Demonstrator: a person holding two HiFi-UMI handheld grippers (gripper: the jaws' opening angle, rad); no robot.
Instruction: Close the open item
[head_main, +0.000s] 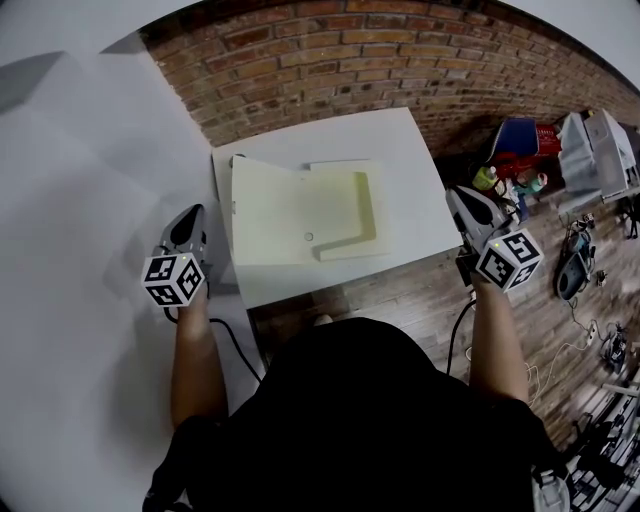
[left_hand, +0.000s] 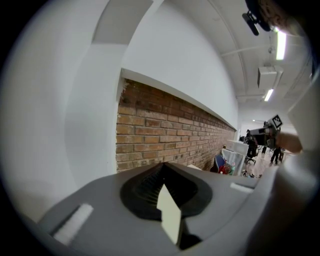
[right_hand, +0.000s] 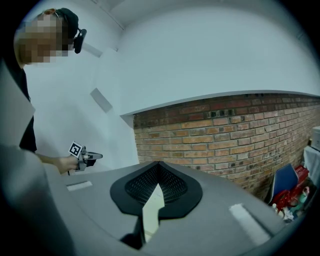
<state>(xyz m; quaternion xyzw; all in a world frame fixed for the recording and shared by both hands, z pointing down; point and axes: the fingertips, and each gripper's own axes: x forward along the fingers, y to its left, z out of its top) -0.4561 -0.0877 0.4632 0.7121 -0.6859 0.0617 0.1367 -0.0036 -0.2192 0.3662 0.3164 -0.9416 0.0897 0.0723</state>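
A pale yellow flat box (head_main: 345, 205) lies open on the white table (head_main: 400, 150), its lid (head_main: 265, 212) folded out flat to the left. In the head view my left gripper (head_main: 190, 214) hangs off the table's left edge, clear of the box. My right gripper (head_main: 459, 196) is held off the table's right edge, also apart from it. Both point toward the brick wall. In the left gripper view the left gripper (left_hand: 163, 166) is shut with nothing held. The right gripper (right_hand: 159, 166) looks the same in its own view, where the left gripper (right_hand: 86, 156) also shows at the left.
A brick wall (head_main: 380, 60) runs behind the table and a white wall (head_main: 70, 180) stands to the left. On the brick floor at the right sit a blue and red bag (head_main: 520, 142), bottles (head_main: 487, 178), white boxes (head_main: 596, 150) and cables (head_main: 575, 270).
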